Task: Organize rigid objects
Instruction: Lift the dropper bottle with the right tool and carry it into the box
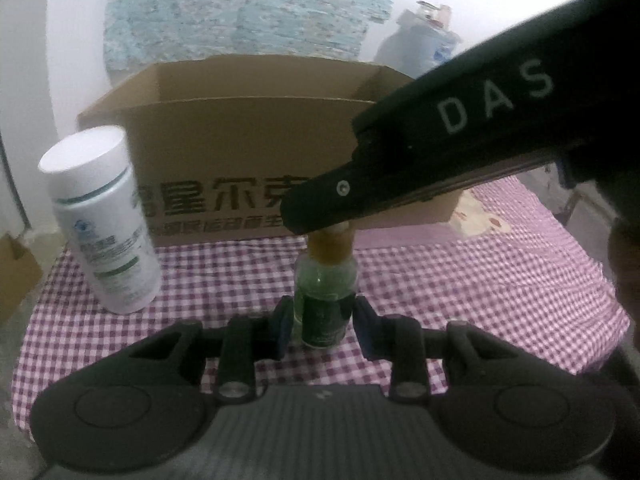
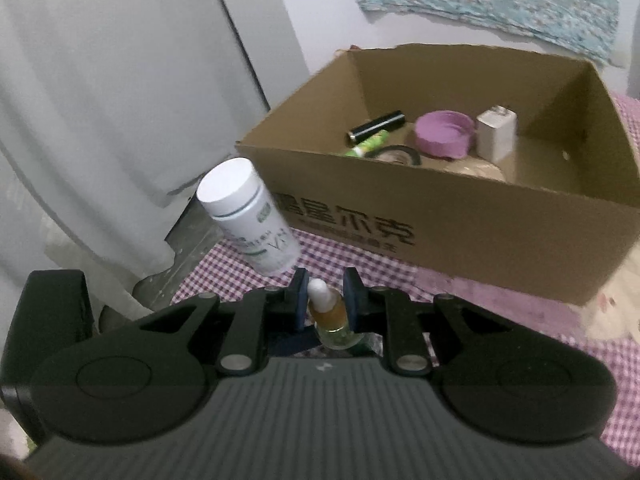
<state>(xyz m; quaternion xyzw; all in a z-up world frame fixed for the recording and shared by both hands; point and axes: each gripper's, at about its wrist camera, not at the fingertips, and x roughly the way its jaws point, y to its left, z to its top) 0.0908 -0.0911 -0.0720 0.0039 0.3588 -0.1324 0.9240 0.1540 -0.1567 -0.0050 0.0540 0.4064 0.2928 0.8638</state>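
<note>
Left wrist view: left gripper (image 1: pixel 323 326) pinched green bottle (image 1: pixel 325 304) low on its body, upright on checked cloth (image 1: pixel 480 292). Right gripper (image 1: pixel 316 216) came in from 2 o'clock onto the bottle's amber cap. White bottle (image 1: pixel 102 220) stood at 9 o'clock, box (image 1: pixel 240 152) at 12.

Right wrist view: right gripper (image 2: pixel 325 300) clamped the dropper cap (image 2: pixel 326 308). White bottle (image 2: pixel 248 216) at 11 o'clock, beside the box (image 2: pixel 460 216) at 1 o'clock holding purple lid (image 2: pixel 442 134), charger (image 2: pixel 496 138), black tube (image 2: pixel 376 125).
</note>
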